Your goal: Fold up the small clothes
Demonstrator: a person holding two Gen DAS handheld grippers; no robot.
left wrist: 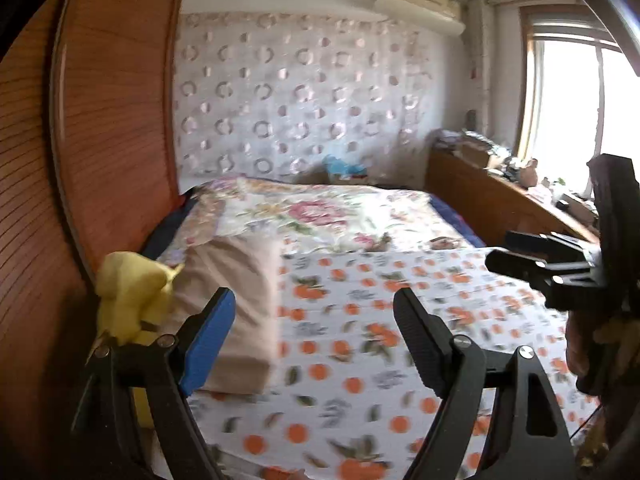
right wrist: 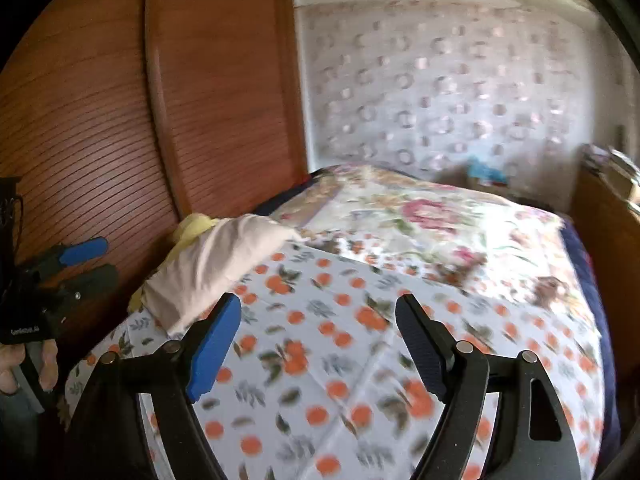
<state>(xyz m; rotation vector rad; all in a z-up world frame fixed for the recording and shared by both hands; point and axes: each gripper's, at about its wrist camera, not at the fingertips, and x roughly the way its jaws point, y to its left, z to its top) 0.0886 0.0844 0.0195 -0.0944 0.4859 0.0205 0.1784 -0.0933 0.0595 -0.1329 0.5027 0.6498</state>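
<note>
A folded beige garment (left wrist: 236, 304) lies on the bed's left side, close to the wardrobe; in the right wrist view the beige garment (right wrist: 224, 256) sits left of centre. A crumpled yellow garment (left wrist: 128, 292) rests against its far left side, and a little of this yellow garment (right wrist: 192, 226) peeks out behind the beige one. My left gripper (left wrist: 313, 294) hovers open above the sheet, just right of the beige garment, nothing between its fingers. My right gripper (right wrist: 318, 299) is open and empty over the orange-print sheet. Each gripper also appears at the edge of the other's view: right gripper (left wrist: 500, 248), left gripper (right wrist: 100, 260).
An orange-print sheet (left wrist: 360, 340) covers the near bed, and a floral quilt (left wrist: 312, 212) lies farther back. A wooden slatted wardrobe (left wrist: 112, 120) stands at the left. A cluttered wooden desk (left wrist: 480, 188) runs along the right under a bright window (left wrist: 568, 100). A hand (right wrist: 24, 364) grips the left tool.
</note>
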